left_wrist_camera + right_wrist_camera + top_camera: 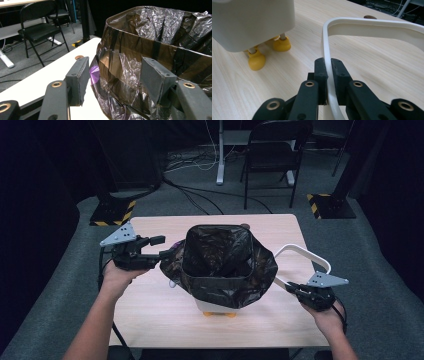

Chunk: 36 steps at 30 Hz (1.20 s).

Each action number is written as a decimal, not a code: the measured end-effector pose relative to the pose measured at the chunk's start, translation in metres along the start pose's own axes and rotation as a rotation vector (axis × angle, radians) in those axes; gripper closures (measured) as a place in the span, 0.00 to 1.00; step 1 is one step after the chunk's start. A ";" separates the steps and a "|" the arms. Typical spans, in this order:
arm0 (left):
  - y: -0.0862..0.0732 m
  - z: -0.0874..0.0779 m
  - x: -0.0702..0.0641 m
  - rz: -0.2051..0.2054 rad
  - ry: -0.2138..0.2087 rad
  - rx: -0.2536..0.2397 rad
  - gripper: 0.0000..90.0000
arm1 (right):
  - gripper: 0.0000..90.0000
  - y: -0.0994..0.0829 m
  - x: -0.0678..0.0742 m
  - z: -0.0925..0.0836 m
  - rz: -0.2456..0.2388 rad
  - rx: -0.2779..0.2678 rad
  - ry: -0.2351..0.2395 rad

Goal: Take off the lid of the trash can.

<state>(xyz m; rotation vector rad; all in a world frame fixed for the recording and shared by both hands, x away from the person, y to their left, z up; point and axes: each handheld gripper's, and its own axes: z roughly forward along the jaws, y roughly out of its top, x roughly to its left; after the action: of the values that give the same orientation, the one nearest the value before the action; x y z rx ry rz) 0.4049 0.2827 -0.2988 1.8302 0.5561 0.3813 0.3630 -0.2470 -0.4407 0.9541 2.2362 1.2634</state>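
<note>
Right gripper [329, 65] is clamped on the white ring [303, 252] beside the bag-lined bin [218, 265] mid-table, left gripper [161, 247] is held apart at the bag's overhang [110, 75]; ring should be kept level and centred over the rim before being pressed down.

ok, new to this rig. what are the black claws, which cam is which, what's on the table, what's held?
No robot: a person holds a two-jaw gripper in each hand. The high view looks down from above the person's side; the other two cameras ride on the grippers. On the table stands a white bin on yellow feet, lined with a black bag. The left gripper is open, its jaws either side of the bag's overhang. The right gripper is shut on a white ring, probably the bin's bag clamp.
</note>
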 end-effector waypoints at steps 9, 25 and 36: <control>0.002 0.002 -0.002 0.006 -0.002 0.001 0.45 | 0.93 -0.014 -0.003 0.008 0.008 0.023 0.008; 0.004 0.004 -0.004 0.006 -0.010 -0.004 0.46 | 0.93 -0.025 0.000 0.021 0.003 0.091 0.041; 0.004 0.004 -0.003 0.005 -0.010 -0.009 0.46 | 0.92 -0.033 -0.003 0.025 0.013 0.120 0.062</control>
<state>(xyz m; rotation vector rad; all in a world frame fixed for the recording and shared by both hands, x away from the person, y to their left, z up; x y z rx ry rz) 0.4049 0.2766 -0.2966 1.8244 0.5427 0.3774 0.3691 -0.2465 -0.4824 0.9868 2.3806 1.1903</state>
